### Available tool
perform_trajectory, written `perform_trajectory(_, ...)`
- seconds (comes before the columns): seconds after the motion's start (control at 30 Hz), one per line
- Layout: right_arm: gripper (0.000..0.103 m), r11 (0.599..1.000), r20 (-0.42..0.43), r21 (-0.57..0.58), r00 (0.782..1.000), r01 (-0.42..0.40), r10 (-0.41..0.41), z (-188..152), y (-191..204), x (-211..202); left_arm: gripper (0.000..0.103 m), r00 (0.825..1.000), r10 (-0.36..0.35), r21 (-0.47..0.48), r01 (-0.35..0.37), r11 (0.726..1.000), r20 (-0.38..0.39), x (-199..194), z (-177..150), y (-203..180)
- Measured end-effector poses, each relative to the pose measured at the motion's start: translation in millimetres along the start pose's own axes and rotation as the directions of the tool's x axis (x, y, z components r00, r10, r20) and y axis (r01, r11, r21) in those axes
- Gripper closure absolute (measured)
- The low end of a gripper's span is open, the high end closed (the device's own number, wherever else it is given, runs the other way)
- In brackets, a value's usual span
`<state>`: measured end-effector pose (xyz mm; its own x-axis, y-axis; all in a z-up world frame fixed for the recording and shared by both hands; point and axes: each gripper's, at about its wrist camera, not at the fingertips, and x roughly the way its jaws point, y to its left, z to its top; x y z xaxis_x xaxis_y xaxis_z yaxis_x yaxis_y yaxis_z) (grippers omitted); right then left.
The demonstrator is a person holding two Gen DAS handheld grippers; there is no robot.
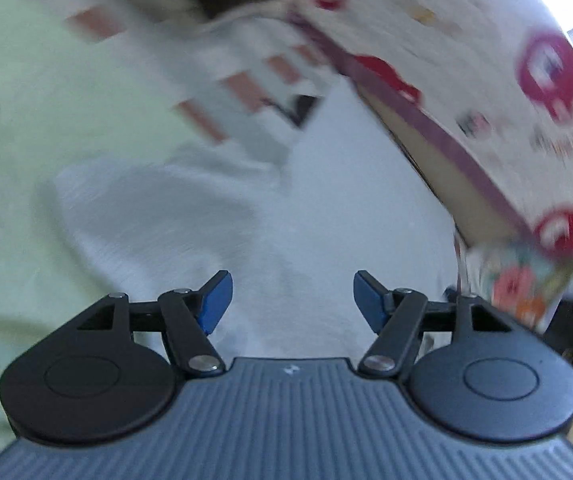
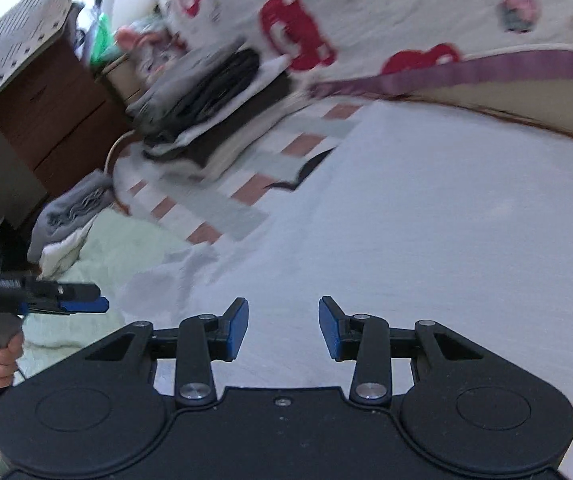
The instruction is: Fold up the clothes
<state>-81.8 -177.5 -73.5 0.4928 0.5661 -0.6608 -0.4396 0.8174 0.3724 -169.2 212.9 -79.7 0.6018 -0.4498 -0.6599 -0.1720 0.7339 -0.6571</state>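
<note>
A white ribbed knit garment is seen spread flat on a bed covered with a pale green sheet, filling the middle of both wrist views. The left tool is held above it with its blue-padded fingers spread wide, nothing between them. The right tool is likewise spread apart over the white cloth, gripping nothing; whether the fingertips touch the fabric cannot be told.

In the right wrist view the left tool is seen from the side at the left edge, carried by a hand wrapped round its grey handle; from this angle its opening cannot be judged.

Beyond the garment, a cream quilt printed with red cars and edged with a purple band is draped along the far side. A cloth checked in pink and grey-green lies beside the garment, and a stack of folded dark and light clothes rests behind it. A brown wooden cabinet stands at the left. Much of the left wrist view is blurred.
</note>
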Motion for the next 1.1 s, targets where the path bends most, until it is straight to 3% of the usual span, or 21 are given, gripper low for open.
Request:
perform_trajectory(0.1,0.061,0.996,-0.033,-0.091,0.999,-0.012,0.009,-8.4,23.9,28.9,0.037,0.99,0.102,-0.041,-0.099,0.994,0.094,-7.9,-5.7,22.7)
perform_trajectory(0.17,0.07,0.989,-0.054,-0.15,0.999,-0.012,0.004,-14.2,40.3,42.0,0.037,0.97,0.184,-0.047,-0.178,0.983,0.157,-8.0,-8.8,32.1)
perform_trajectory(0.2,0.081,0.984,-0.064,-0.18,0.998,-0.012,0.001,-17.1,48.5,48.6,0.037,0.959,0.218,-0.051,-0.212,0.976,0.183,-6.6,-9.0,36.5)
perform_trajectory(0.23,0.085,0.978,-0.074,-0.209,0.997,-0.013,-0.002,-20.0,56.8,55.2,0.037,0.955,0.23,-0.072,-0.221,0.973,0.188,-4.0,-6.8,43.1)
perform_trajectory(0.33,0.085,0.955,-0.104,-0.295,0.994,-0.018,-0.014,-28.7,81.4,74.9,0.036,0.962,0.224,-0.149,-0.202,0.968,0.158,13.3,-2.2,59.4)
perform_trajectory(0.5,0.083,0.919,-0.161,-0.389,0.987,-0.058,-0.006,-42.4,111.9,91.9,0.036,0.964,0.232,-0.155,-0.212,0.965,0.127,39.6,-0.5,68.9)
perform_trajectory(0.7,0.08,0.884,-0.18,-0.466,0.982,-0.037,-0.054,-60.4,129.7,98.4,0.034,0.964,0.191,-0.095,-0.176,0.98,0.184,51.7,3.4,66.4)
perform_trajectory(0.77,0.075,0.892,-0.173,-0.45,0.983,-0.029,-0.056,-62.6,128.1,102.0,0.036,0.963,0.181,-0.054,-0.174,0.983,0.199,51.9,4.0,61.5)
perform_trajectory(0.8,0.074,0.893,-0.175,-0.449,0.983,-0.029,-0.056,-63.8,128.3,103.2,0.038,0.963,0.176,-0.033,-0.173,0.984,0.206,52.0,4.3,59.0)
perform_trajectory(0.83,0.074,0.892,-0.178,-0.451,0.982,-0.031,-0.056,-65.0,129.2,103.9,0.094,0.962,0.171,-0.013,-0.172,0.985,0.213,52.1,4.5,56.5)
perform_trajectory(0.87,0.074,0.891,-0.182,-0.453,0.982,-0.033,-0.056,-66.3,130.0,104.7,0.103,0.961,0.165,0.008,-0.171,0.985,0.22,52.3,4.8,54.0)
perform_trajectory(0.97,0.07,0.888,-0.192,-0.459,0.98,-0.04,-0.055,-70.1,132.6,107.1,0.103,0.955,0.16,0.071,-0.183,0.981,0.251,49.9,5.3,45.5)
perform_trajectory(1.07,0.065,0.884,-0.203,-0.465,0.978,-0.047,-0.055,-73.9,135.1,109.4,0.103,0.896,0.238,0.126,-0.304,0.944,0.374,24.9,2.9,30.2)
perform_trajectory(1.1,0.065,0.883,-0.206,-0.467,0.977,-0.049,-0.055,-75.1,136.0,110.2,0.103,0.895,0.238,0.12,-0.302,0.946,0.376,21.1,4.3,31.7)
